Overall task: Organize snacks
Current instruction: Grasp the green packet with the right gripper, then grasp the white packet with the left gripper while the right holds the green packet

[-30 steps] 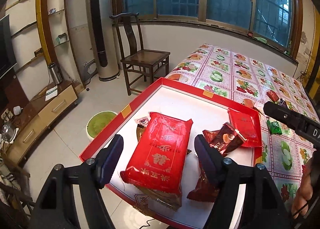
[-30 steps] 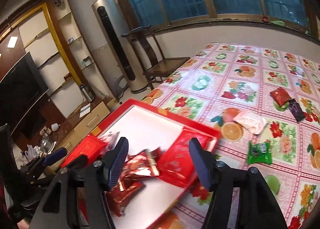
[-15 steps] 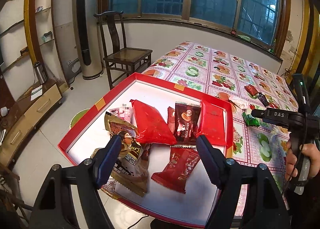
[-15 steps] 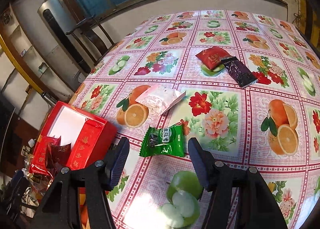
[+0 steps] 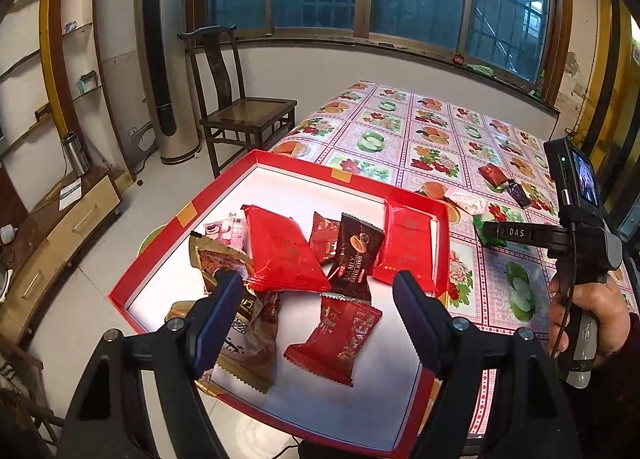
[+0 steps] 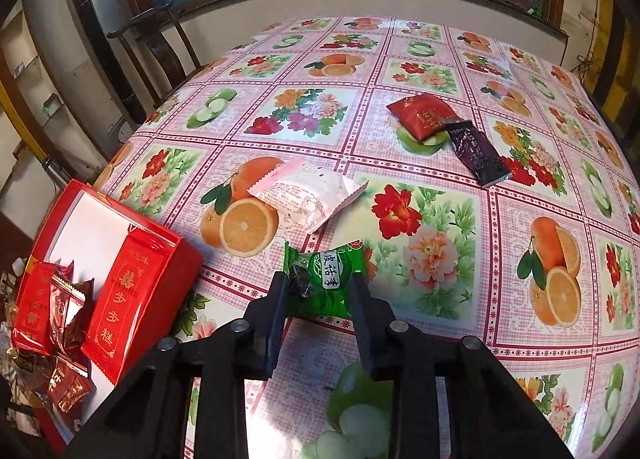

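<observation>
A red tray [image 5: 224, 195] with a white floor holds several snack packets; it also shows in the right wrist view [image 6: 168, 255]. My left gripper [image 5: 316, 299] is open and empty above the tray's near side, over a dark red packet [image 5: 334, 335]. My right gripper [image 6: 318, 291] has its jaws closed onto the sides of a green snack packet [image 6: 328, 279] lying on the tablecloth just right of the tray; it appears in the left wrist view [image 5: 486, 229]. A white-pink packet [image 6: 308, 191], a red packet [image 6: 422, 115] and a dark purple packet [image 6: 478, 157] lie farther out.
The table [image 6: 440, 59] has a pink fruit-and-flower cloth. A wooden chair [image 5: 240, 115] stands at its far left corner, beside a tall air conditioner [image 5: 162, 75]. A green basin [image 5: 146, 247] sits on the floor under the tray's left edge.
My right gripper swung from over the tray to the tablecloth, came down on the green packet and closed on it. My left gripper rose and pulled back, staying open over the tray.
</observation>
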Available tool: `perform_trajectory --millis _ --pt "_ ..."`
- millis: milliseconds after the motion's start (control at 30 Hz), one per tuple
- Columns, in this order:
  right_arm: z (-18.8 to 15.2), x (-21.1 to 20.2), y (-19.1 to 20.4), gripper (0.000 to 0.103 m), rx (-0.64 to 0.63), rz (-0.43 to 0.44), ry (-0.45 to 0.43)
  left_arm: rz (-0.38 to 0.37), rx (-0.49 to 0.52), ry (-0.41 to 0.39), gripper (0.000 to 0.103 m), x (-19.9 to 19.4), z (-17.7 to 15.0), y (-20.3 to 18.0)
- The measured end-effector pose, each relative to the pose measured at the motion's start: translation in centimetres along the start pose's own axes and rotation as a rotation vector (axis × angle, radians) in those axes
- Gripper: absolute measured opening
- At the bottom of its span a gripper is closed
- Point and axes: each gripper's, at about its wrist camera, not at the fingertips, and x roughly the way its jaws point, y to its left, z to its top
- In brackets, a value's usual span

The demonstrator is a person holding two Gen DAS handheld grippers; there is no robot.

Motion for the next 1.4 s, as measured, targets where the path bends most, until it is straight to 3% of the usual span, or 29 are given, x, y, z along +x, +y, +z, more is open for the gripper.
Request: perform_trajectory --millis 167,300,433,533,667,833,1000,1300,1400 --pt "-0.1 -0.5 -2.9 0.030 0.042 0.015 0.008 -0.012 0.039 0.013 0.077 0.2 0.3 -2.0" --pt "-0.3 -1.3 -7.2 0.029 0.081 -0.024 -0.004 -0.062 0.082 0.042 0.077 0.8 1.4 -4.5" --pt "-0.2 -2.1 -12.4 0.029 0.144 -0.091 -0.028 -0.128 0.123 0.091 0.077 2.7 4.1 -8.2" --pt "-0.1 -2.6 -16.6 0.029 0.209 -0.141 -0.066 -0.138 0.174 0.122 0.077 5.1 6.7 -11.1" --pt "-0.2 -2.7 -20.4 0.029 0.300 -0.026 -0.090 -0.160 0.246 0.216 0.080 9.9 9.3 -14.0" --pt "0.1 -2.6 -20.1 0.029 0.282 -0.019 -0.080 -0.112 0.313 0.307 0.080 15.9 10.7 -16.7" --pt "-0.3 -2.7 -20.6 0.029 0.322 0.020 -0.060 -0.072 0.280 0.383 0.079 20.3 11.1 -16.1" --pt "-0.3 -2.6 -20.1 0.029 0.323 0.022 -0.054 -0.109 0.261 0.420 0.079 23.0 10.2 -16.7" --pt "-0.3 -2.6 -20.1 0.029 0.326 0.024 -0.055 -0.130 0.254 0.413 0.070 23.5 10.0 -16.9"
